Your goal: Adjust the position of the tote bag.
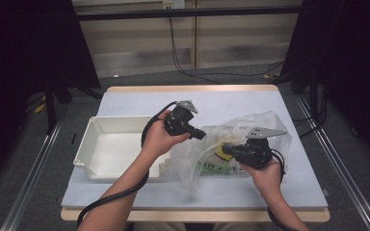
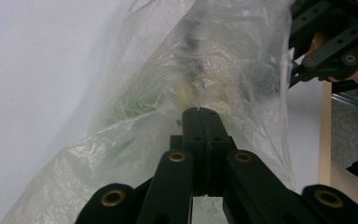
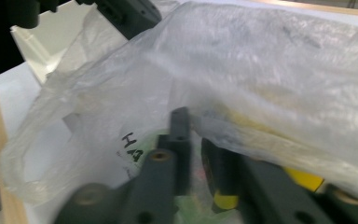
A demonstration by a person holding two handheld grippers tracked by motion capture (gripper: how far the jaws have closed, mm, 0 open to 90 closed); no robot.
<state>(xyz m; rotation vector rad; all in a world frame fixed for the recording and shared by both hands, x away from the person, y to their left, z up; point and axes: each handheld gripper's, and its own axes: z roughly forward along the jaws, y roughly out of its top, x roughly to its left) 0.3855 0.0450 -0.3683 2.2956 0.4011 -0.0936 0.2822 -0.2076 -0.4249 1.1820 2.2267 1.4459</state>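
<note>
Left claw (image 2: 200, 112) pinched tight on the clear plastic bag (image 1: 231, 139); right claw (image 1: 225, 148) clamps the bag's opposite side.

A recording lab or test bay is showing here rather than a home: a table (image 1: 289, 192) under a pale sheet is standing alone on grey carpet (image 1: 125, 79), black curtains (image 1: 24, 48) are hanging at both sides, metal rails (image 1: 33, 168) are running along the floor, and cables (image 1: 183, 53) are trailing down a panelled wall (image 1: 231, 38) behind.
</note>
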